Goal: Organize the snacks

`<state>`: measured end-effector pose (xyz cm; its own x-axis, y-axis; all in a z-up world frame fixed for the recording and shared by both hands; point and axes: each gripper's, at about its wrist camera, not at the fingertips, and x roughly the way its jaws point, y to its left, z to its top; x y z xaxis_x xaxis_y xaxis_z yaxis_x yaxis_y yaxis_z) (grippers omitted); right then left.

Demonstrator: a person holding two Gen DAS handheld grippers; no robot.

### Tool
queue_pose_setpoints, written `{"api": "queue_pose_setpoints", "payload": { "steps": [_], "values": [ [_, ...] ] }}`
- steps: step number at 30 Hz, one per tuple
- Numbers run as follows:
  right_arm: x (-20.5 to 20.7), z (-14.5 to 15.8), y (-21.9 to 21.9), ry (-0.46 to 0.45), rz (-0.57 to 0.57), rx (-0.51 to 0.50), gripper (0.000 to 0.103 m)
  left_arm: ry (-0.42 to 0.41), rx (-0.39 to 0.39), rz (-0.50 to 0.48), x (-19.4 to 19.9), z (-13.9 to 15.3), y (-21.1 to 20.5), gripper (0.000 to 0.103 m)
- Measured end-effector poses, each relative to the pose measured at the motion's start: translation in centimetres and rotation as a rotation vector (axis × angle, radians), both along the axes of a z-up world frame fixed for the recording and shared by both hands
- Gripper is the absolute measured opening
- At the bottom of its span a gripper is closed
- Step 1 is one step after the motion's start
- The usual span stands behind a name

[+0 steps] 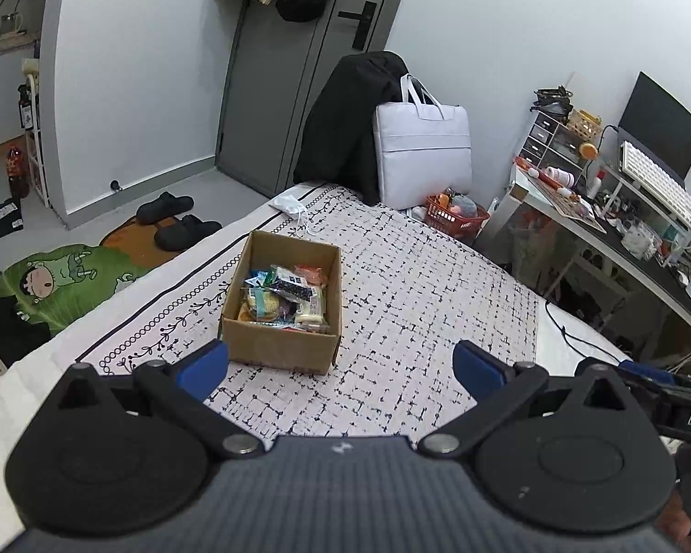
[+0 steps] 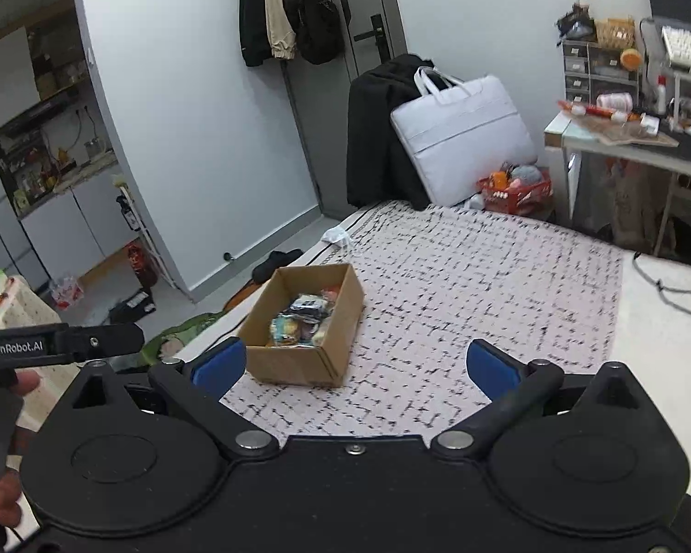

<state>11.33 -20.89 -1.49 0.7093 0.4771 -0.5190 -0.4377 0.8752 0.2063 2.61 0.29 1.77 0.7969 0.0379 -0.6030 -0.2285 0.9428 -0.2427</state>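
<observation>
- Left wrist view: left gripper (image 1: 341,366) jaws spread wide, nothing between them; blue pads (image 1: 203,368) hang above the bedspread (image 1: 419,285).
- Box (image 1: 283,297) sits on the bedspread just ahead of the left pad, open top, apart from both pads.
- Snacks (image 1: 285,295) lie heaped inside the box, mixed wrappers; single items hard to tell.
- Beyond the box, far ahead of the jaws: white mask (image 1: 295,209) at the bed edge, black coat (image 1: 345,124) and pale bag (image 1: 421,152) upright at the bed's far end.
- Right of the jaws: red basket (image 1: 456,216), then a desk (image 1: 594,230) with clutter.
- Left of the jaws, on the floor: slippers (image 1: 175,221) and a green mat (image 1: 64,281).
- Right wrist view: right gripper (image 2: 354,366) jaws also wide apart, holding nothing, above the bedspread (image 2: 483,276).
- Box (image 2: 306,322) lies just ahead of the left-hand pad (image 2: 219,366), snacks (image 2: 301,320) inside it; frame slightly blurred.
- Bag (image 2: 465,138) and basket (image 2: 518,191) far ahead, right of centre.
- Other gripper's body shows at the left edge of this view.
</observation>
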Motion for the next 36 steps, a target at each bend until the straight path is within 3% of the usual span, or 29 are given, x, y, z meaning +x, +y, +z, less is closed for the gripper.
{"api": "queue_pose_setpoints", "payload": {
  "steps": [21,36],
  "values": [
    [-4.1,0.6,0.7,-0.012,0.021,-0.028,0.103,-0.021,0.087,-0.002,-4.8,0.8,0.5,0.103],
    [-5.3,0.7,1.1,-0.022,0.043,-0.041,0.103,-0.030,0.099,-0.009,-5.9,0.8,0.3,0.103]
  ]
}}
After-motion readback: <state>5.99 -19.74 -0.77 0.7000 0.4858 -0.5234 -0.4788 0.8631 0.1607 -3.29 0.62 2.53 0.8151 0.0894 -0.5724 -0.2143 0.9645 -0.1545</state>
